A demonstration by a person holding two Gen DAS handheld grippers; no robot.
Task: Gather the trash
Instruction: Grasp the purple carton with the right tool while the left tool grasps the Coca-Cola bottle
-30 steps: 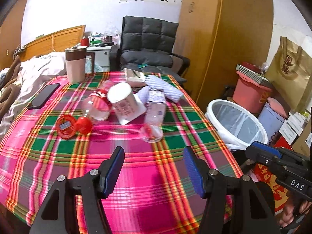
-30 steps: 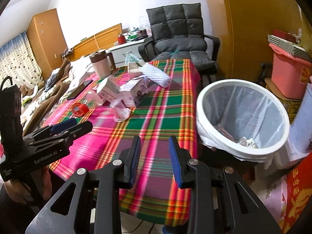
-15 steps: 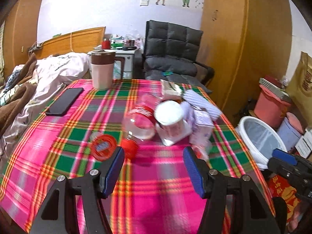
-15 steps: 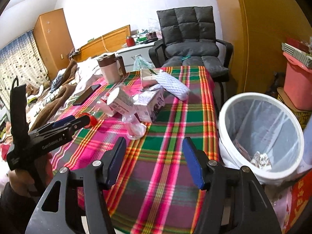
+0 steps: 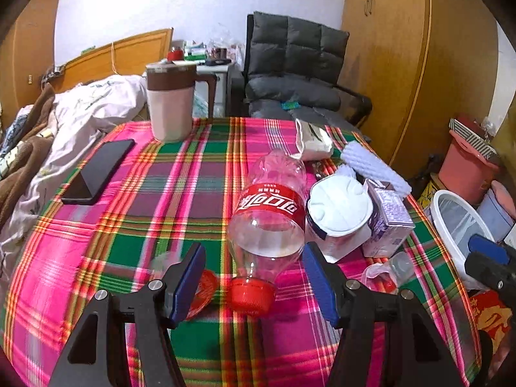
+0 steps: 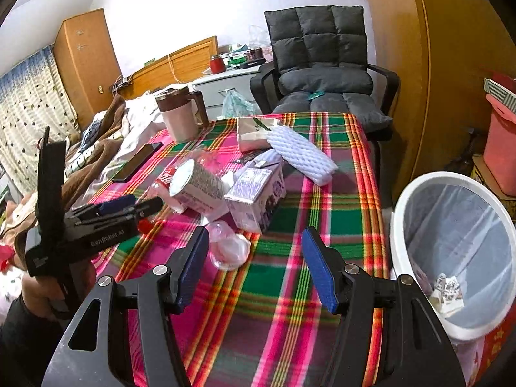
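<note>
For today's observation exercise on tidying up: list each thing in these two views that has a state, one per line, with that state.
Clear plastic cola bottle with red cap: lying on its side, capped, nearly empty.
White paper cup: tipped over.
Purple drink carton: lying down.
Brown-lidded pink jug: upright, lid on.
Black phone: flat, screen dark.
White lined bin: open, some trash inside.
Left gripper: open, empty.
Right gripper: open, empty.

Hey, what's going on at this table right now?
A person is clearing trash off a plaid table, one tool in each hand. The left tool is open, its fingers on either side of an empty cola bottle lying on its side, not gripping it. The right tool is open and empty over the table near a clear cup. A white bin beside the table holds some scraps.
</note>
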